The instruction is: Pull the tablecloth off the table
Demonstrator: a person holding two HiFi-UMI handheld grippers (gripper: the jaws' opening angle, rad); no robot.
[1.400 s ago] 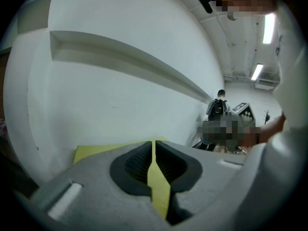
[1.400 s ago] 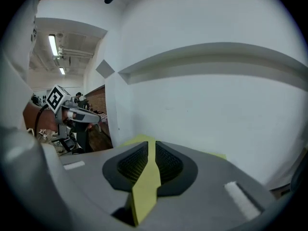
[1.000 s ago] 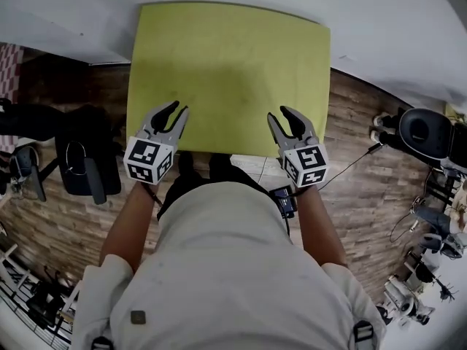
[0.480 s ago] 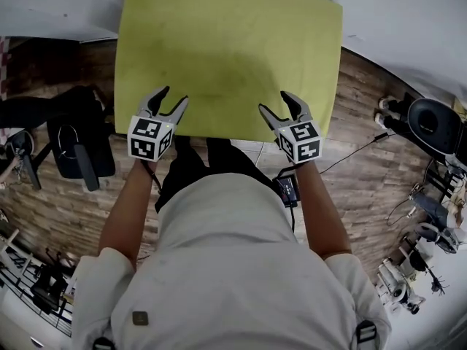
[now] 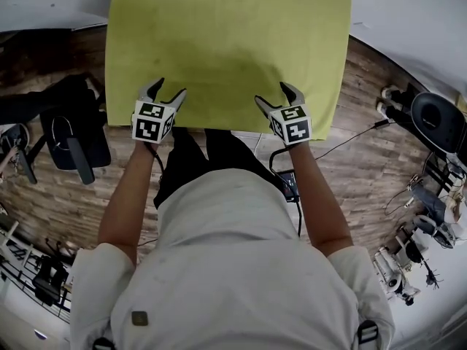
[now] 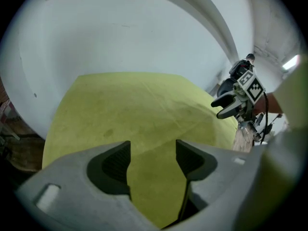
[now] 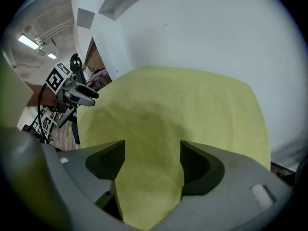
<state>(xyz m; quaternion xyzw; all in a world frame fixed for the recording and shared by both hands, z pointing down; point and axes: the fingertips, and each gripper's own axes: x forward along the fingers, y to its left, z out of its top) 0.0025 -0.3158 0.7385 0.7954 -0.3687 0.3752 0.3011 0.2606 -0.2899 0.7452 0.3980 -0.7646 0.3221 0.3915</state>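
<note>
— Wooden floor (image 5: 365, 159) runs round the person's legs, and just past them both my tools hover at the near edge of the tablecloth (image 5: 226, 42). Where do you want the count?

— Start with the tools. Anything gripped?

— No. My left tool (image 5: 169, 88) has just been opening and stands wide. The left gripper view shows yellow-green cloth in the gap, but neither pad presses on it. It's the same with my right tool (image 5: 273, 93): the jaws have just been opening and are wide now, with cloth showing between them and no pinch.

— So the pull hasn't started?

— That's my reading. The tablecloth lies flat, spread over the whole bench, which is hidden beneath it. Its near edge sits just under the tool tips. I see no bunching or drag folds, only faint creases.

— And the far side?

— The far edge lies close to the white wall (image 5: 408, 13), and the cloth looks undisturbed there too. I'd call the approach done and everything else still to do. Both tools have to close on the near edge, then draw the cloth back until it clears the bench.
</note>
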